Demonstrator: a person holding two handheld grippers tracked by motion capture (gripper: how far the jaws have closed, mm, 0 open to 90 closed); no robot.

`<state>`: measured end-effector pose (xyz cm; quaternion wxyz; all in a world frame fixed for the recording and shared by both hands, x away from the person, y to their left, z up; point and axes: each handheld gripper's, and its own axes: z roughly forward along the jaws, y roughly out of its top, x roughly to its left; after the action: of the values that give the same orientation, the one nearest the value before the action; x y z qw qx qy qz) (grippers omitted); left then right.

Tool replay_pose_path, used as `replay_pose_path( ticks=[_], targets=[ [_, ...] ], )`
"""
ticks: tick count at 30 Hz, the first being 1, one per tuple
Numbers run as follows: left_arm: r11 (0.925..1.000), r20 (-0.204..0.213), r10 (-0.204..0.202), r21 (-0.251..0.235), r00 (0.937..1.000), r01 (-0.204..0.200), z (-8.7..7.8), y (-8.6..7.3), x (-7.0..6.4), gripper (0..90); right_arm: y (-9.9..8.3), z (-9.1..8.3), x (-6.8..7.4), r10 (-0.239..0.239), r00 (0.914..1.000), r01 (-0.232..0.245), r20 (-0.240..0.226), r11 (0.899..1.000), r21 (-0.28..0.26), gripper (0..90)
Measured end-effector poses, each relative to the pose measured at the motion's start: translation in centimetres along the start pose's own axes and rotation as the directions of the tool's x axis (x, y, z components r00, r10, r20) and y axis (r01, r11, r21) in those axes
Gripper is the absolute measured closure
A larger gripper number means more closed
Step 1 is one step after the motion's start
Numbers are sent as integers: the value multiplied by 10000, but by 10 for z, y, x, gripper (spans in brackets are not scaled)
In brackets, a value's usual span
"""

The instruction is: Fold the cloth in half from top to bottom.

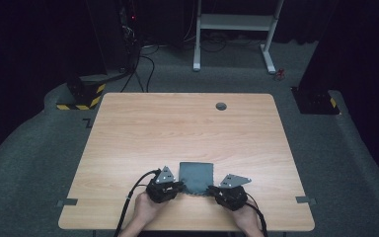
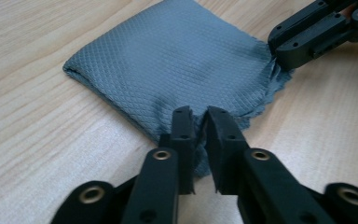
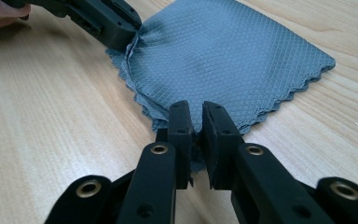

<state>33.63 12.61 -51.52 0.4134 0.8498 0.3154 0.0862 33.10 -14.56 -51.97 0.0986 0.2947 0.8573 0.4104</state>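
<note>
Two grippers on folded cloth

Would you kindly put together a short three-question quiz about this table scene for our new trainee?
1. True or false: the grey cloth lies folded flat on the wooden table.
2. What does the left gripper hold? A. a near corner of the cloth; B. a cable; C. nothing.
3. Fill in: the right gripper is shut on the cloth's ____ edge.

Key: 1. True. 2. A, its jaws pinch the near corner. 3. Near; the jaws clamp the scalloped corner closest to the person.
</note>
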Motion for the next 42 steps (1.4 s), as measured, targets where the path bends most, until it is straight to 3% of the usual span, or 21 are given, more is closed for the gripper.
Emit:
replay_pose_path(
  ticks=[6, 11, 16, 22, 36, 38, 42],
  targets=[
    [9985, 228, -168, -508, 9996, 179, -12, 4, -1, 728, 3, -10, 0, 118, 9998, -125, -159, 9991, -409, 807],
    [9974, 121, -352, -623, 9993, 358, -11, 13, 2, 725, 9, -9, -1, 184, 9996, -194, -202, 9986, -500, 855],
    [9999, -73, -139, -39, 9999, 139, 5, 18, 2, 709, 16, -3, -4, 324, 9995, -322, 43, 9981, -524, 862],
    [9985, -192, 137, 537, 9997, -127, 11, 11, -3, 676, 12, 7, -1, 100, 9997, -100, 207, 10000, -1, 842],
    [9981, -353, 329, 536, 9988, -310, -1, -3, -5, 646, -10, -6, 9, -514, 9974, 499, 511, 9983, 309, 797],
    [9977, -278, 198, 652, 9994, -179, -2, -5, -4, 630, -11, -7, 9, -492, 9974, 474, 518, 9982, 355, 793],
    [9993, -286, -17, 372, 9996, 28, -9, -6, -1, 607, -6, -11, 2, -144, 9985, 145, 532, 9999, -1, 791]
  ],
)
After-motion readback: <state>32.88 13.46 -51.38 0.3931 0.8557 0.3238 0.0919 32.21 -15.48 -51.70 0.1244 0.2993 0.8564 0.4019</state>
